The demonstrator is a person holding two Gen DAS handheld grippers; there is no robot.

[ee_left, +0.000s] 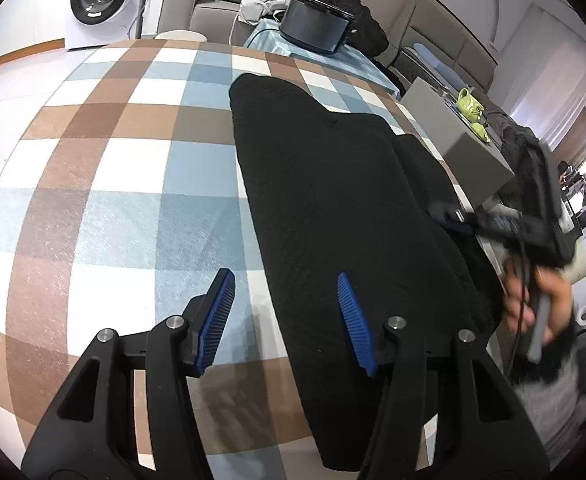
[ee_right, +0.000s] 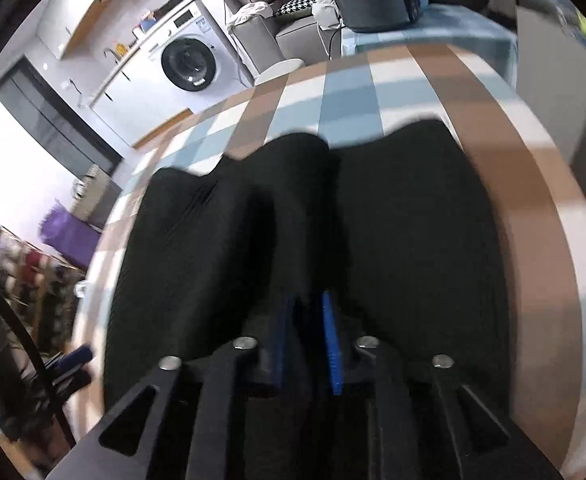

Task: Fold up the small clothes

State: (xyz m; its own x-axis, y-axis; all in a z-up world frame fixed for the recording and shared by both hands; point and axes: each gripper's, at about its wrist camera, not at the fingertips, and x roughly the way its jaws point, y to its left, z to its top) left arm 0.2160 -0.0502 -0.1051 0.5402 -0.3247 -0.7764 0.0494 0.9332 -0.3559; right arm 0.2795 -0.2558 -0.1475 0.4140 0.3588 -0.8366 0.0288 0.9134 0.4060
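A black knitted garment (ee_left: 333,208) lies on the checked tablecloth (ee_left: 125,184), stretched from the far middle to the near right. My left gripper (ee_left: 285,284) is open and empty, hovering over the garment's near left edge; one blue pad (ee_left: 217,312) is over cloth, the other over the garment. In the right wrist view my right gripper (ee_right: 308,312) is shut on a raised fold of the black garment (ee_right: 413,220). The right gripper also shows in the left wrist view (ee_left: 461,220), at the garment's right edge, held by a hand.
A dark round cooker (ee_left: 317,20) stands on a blue-clothed table behind. A grey box (ee_left: 465,136) with green teaware stands at the right. A washing machine (ee_left: 101,0), a sofa with clothes and shelves (ee_right: 21,264) surround the table.
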